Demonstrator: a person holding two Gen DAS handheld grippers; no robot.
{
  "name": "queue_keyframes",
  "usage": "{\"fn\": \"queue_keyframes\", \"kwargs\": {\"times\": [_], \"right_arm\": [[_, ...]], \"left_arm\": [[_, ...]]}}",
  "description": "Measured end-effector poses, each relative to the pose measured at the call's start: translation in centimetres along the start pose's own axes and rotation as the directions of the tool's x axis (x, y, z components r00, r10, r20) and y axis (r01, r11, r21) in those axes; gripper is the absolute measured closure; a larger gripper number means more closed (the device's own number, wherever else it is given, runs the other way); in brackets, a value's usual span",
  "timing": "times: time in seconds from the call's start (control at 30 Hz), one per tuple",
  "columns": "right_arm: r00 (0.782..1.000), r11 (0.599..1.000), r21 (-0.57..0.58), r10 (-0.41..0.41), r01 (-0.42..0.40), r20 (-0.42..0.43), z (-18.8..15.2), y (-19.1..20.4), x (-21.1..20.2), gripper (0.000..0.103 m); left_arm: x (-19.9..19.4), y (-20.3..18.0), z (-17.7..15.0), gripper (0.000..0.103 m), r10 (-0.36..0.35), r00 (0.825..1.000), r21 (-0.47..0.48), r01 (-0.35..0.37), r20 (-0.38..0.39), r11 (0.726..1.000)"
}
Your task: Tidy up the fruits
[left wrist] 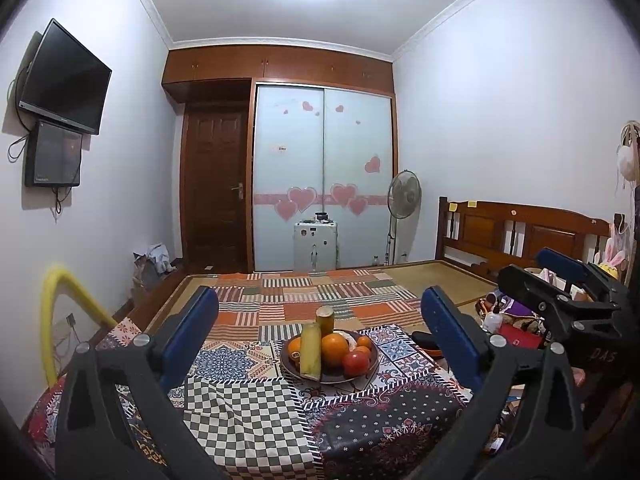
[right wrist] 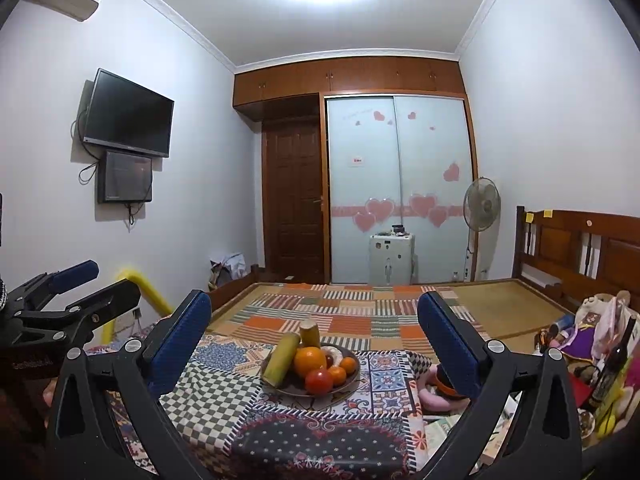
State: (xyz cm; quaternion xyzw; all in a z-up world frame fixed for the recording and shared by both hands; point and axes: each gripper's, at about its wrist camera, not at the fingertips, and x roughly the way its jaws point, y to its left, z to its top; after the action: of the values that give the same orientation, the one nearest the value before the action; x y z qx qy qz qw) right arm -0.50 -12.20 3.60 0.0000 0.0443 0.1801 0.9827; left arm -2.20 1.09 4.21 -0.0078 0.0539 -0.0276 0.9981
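On patchwork cloth (left wrist: 248, 408), fruit plate (left wrist: 370, 364) sits between spread fingers (left wrist: 192, 332).

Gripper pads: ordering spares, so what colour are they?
Blue pads on black arms; clearest in the right wrist view.

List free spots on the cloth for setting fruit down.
Free: checkered patch left of the plate; dark floral patch in front of it. Crowded: right of the plate, toys and a bottle. Plate itself is full.
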Motion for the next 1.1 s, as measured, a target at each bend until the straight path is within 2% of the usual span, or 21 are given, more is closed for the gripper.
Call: {"fn": "queue_keyframes", "kwargs": {"times": [1.1], "right_arm": [[1.000,1.000,0.010,0.010,-0.010,-0.005,-0.03,-0.06,0.16,0.000]], "left_arm": [[0.00,0.01,-0.01,0.000,-0.011,1.000,0.004,0.011,0.003,1.000]]}}
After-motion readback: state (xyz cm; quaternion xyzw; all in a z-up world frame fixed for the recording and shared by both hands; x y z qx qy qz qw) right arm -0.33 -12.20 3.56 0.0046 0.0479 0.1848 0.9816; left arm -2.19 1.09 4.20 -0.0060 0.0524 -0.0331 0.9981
